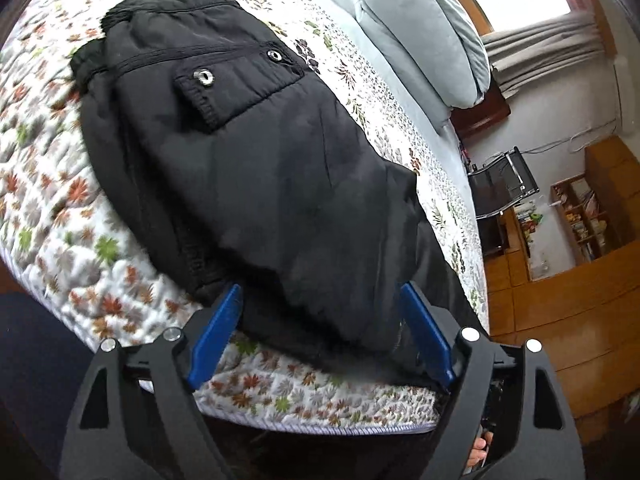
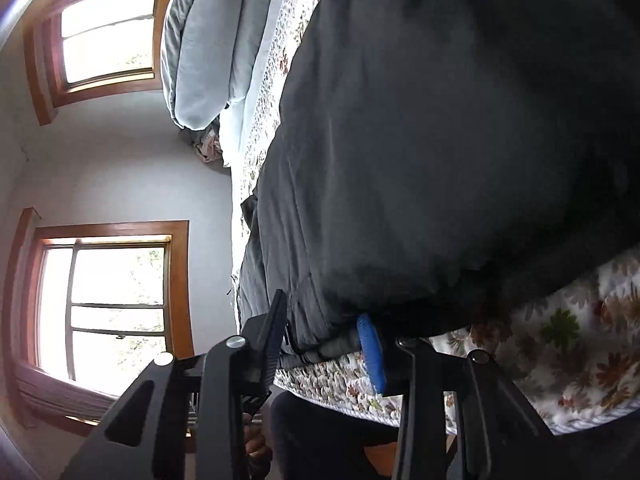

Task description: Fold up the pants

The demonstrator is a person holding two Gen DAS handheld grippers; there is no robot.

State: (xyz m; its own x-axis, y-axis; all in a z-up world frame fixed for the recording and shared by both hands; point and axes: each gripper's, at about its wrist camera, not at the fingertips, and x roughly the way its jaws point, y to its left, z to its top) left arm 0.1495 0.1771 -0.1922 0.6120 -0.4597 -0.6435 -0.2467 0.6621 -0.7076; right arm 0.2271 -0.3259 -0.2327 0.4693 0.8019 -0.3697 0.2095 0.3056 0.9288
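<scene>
Black pants (image 1: 240, 152) lie folded on a floral quilt, with a snap-button pocket flap facing up. My left gripper (image 1: 320, 292) is open, its blue fingers (image 1: 218, 332) on either side of the pants' near edge, not clamping the fabric. In the right wrist view the pants (image 2: 440, 140) fill most of the frame. My right gripper (image 2: 324, 316) is open, with its jaws standing around the pants' lower corner; the blue pad (image 2: 372, 348) lies under the fabric on the quilt.
The floral quilt (image 1: 52, 208) covers the bed. Grey pillows (image 1: 420, 32) lie at the head of the bed. A wooden shelf (image 1: 580, 220) and a chair (image 1: 504, 180) stand beyond the bed's right side. Windows (image 2: 108, 32) show on the left.
</scene>
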